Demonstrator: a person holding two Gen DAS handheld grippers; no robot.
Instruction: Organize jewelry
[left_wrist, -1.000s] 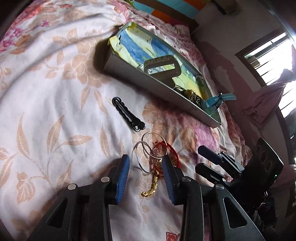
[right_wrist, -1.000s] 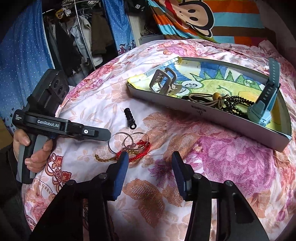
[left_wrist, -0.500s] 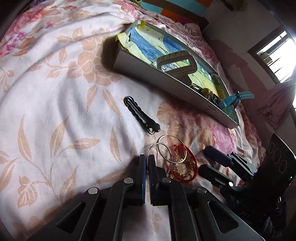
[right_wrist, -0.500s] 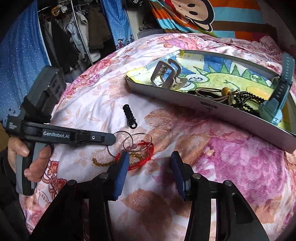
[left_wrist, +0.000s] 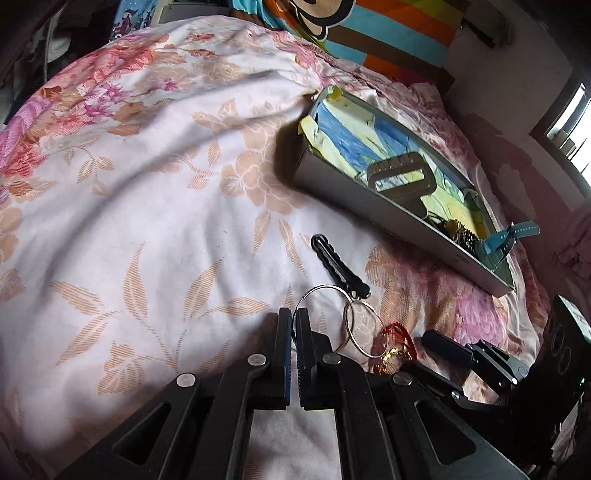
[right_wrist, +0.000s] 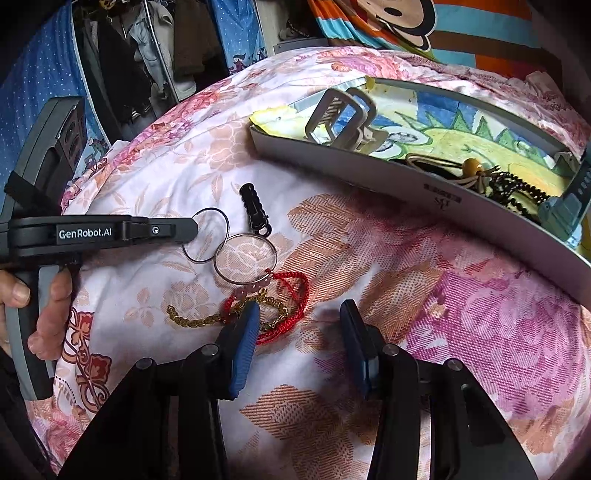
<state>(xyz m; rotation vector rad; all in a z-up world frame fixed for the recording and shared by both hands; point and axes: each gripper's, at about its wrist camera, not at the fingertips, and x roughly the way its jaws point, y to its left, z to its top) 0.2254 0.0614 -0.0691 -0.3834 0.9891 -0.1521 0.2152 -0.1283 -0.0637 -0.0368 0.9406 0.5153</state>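
Note:
My left gripper (left_wrist: 294, 317) is shut on the rim of a silver hoop (left_wrist: 320, 289), which also shows in the right wrist view (right_wrist: 205, 240) beside the left gripper (right_wrist: 190, 232). A second silver hoop (right_wrist: 245, 263) overlaps it. A red cord bracelet (right_wrist: 291, 299) and a gold chain (right_wrist: 192, 322) lie on the bedspread. My right gripper (right_wrist: 299, 325) is open above them, its left pad (right_wrist: 245, 343) over the red cord. A black hair clip (right_wrist: 253, 209) lies beyond the hoops. The grey tray (right_wrist: 369, 173) holds jewelry.
In the tray lie a beige claw clip (right_wrist: 343, 116), dark beads (right_wrist: 517, 188) and a blue watch (right_wrist: 569, 199). The floral bedspread (left_wrist: 129, 206) is rumpled. Hanging clothes (right_wrist: 147, 55) stand at the back left, a window (left_wrist: 569, 122) at the right.
My left gripper closed on the silver hoop and has lifted its rim. My right gripper moved closer, over the red bracelet and gold chain.

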